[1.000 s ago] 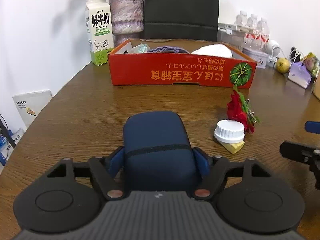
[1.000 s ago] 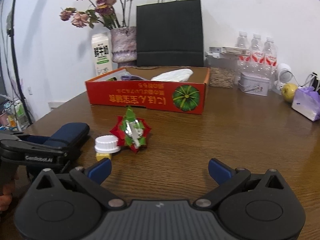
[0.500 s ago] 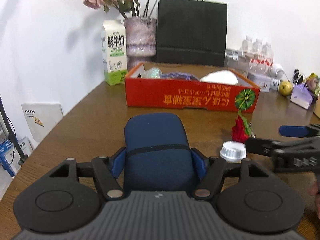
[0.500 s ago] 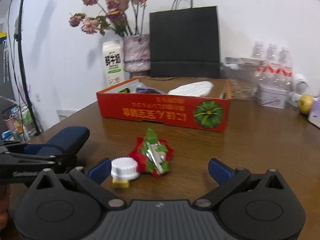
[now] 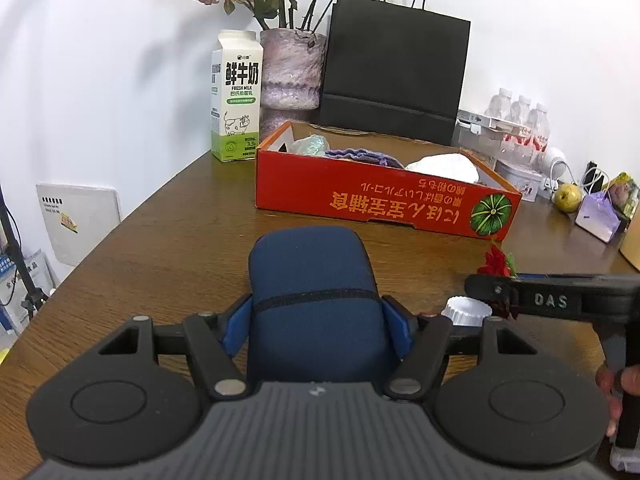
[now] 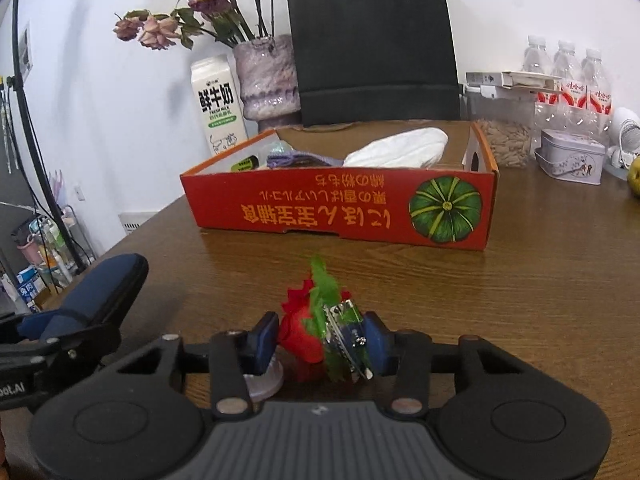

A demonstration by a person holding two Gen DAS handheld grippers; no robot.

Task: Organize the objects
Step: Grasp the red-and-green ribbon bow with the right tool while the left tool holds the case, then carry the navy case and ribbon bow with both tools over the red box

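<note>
Already sitting toward the far edge of the round wooden table [image 6: 560,300], a shallow red cardboard box [image 6: 340,216] is holding a white folded cloth [image 6: 396,148], a purple knitted piece [image 6: 296,159] and a few smaller items, so part of the sorting is looking done. Outside the box, three things are waiting.

Largest is a dark blue zippered case [image 5: 312,300], which the left gripper [image 5: 316,328] is clamping between its blue pads, holding it nearer the front edge of the table and pointing it toward the box.

Next is a red and green flower clip [image 6: 320,328] lying just in front of the box's near wall. The right gripper [image 6: 318,338] is closing its jaws around it, with both pads appearing to press on its sides.

Smallest is a white ribbed cap on a yellow base [image 5: 466,311], standing on the table touching or just beside the clip, with nothing gripping it.

Judging from this, both held things and the cap are waiting to go into the box.
</note>
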